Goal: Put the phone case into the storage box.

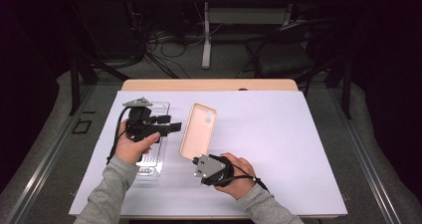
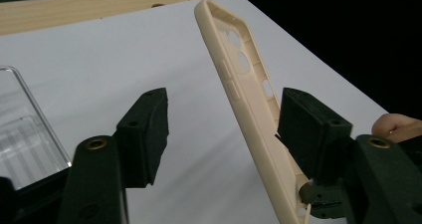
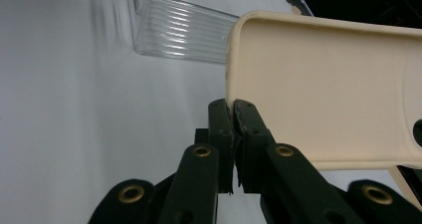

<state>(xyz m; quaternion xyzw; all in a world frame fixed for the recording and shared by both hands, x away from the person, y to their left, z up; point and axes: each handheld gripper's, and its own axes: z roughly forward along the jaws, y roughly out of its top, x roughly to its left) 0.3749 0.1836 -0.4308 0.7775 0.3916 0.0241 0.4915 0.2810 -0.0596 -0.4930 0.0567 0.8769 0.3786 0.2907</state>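
A beige phone case (image 1: 198,129) lies hollow side up on the white sheet, left of the middle. My right gripper (image 1: 195,159) is shut on the case's near end; in the right gripper view the two jaws (image 3: 234,107) pinch the rim of the case (image 3: 323,94). My left gripper (image 1: 170,124) points right at the case's left long edge. In the left gripper view that gripper (image 2: 221,104) is open, and the raised side wall of the case (image 2: 244,94) stands between its jaws, close to the right one and well clear of the left one.
A clear plastic tray (image 1: 149,164) lies under my left hand, left of the case, and appears in the gripper views (image 2: 25,134) (image 3: 179,30). The white sheet (image 1: 278,149) covers most of the wooden table (image 1: 209,84). A chair (image 1: 283,55) and cables stand beyond the far edge.
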